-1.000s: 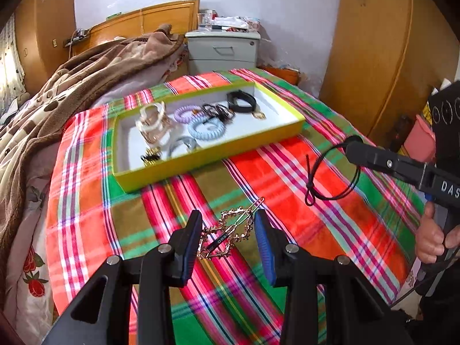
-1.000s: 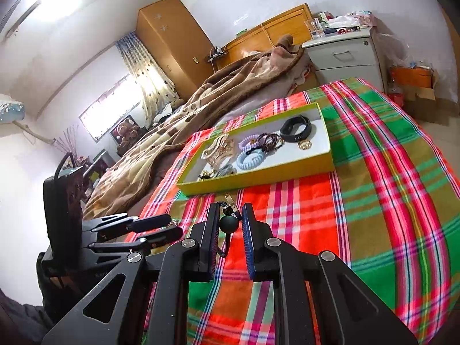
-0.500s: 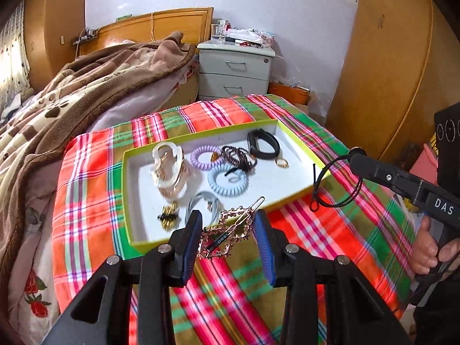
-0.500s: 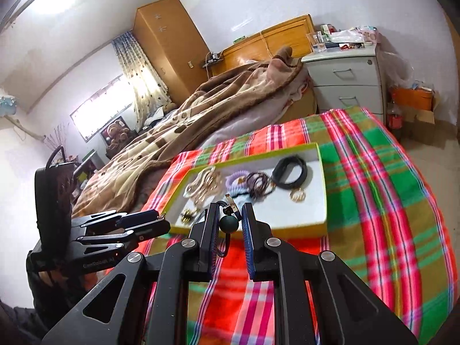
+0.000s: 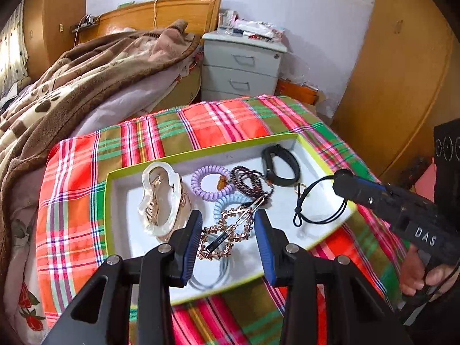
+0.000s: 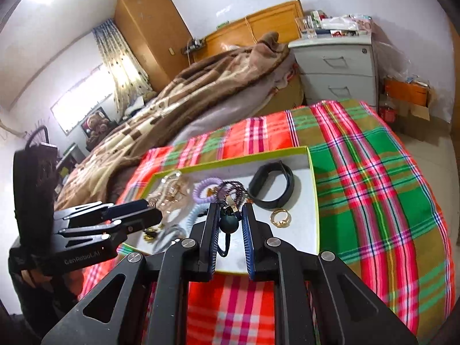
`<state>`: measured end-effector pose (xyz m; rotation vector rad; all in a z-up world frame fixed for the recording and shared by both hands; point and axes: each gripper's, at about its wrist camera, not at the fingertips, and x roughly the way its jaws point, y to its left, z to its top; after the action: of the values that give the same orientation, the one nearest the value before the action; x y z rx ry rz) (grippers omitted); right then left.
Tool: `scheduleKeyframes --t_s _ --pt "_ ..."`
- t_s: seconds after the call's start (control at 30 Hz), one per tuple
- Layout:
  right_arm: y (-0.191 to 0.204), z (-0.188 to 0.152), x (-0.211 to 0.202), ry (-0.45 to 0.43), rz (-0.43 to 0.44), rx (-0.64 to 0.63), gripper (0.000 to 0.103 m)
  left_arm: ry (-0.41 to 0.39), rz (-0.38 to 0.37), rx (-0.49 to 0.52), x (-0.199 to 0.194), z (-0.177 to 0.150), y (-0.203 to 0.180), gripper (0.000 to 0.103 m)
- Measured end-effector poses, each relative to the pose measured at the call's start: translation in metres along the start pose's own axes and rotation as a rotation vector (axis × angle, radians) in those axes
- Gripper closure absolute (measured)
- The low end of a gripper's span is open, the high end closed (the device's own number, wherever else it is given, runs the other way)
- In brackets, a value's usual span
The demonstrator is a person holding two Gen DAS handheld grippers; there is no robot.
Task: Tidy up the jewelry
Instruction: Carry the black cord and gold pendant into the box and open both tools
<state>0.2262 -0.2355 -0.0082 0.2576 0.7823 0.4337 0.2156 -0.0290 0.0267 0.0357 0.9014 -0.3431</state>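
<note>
left gripper (image 5: 227, 230) pinches a gold clip (image 5: 230, 231), right gripper (image 6: 228, 227) a black cord (image 5: 319, 201), both over the tray (image 5: 201, 151) for dropping in.

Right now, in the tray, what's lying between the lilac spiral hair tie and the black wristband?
A coil of dark beaded bracelet lies between the lilac spiral hair tie and the black wristband, touching both in the left wrist view; the right wrist view agrees.
</note>
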Motion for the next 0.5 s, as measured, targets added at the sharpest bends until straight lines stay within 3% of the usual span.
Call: scheduleKeyframes --t_s 0.17,0.5 --pt "-0.008 -0.001 0.018 0.059 -0.028 -0.010 0.087 0.037 -0.001 -0.006 0.021 0.003 -0.001 0.064" --pt "-0.014 -0.008 0.035 0.136 -0.179 -0.091 0.086 0.089 0.002 -0.007 0.044 -0.003 -0.005 0.064"
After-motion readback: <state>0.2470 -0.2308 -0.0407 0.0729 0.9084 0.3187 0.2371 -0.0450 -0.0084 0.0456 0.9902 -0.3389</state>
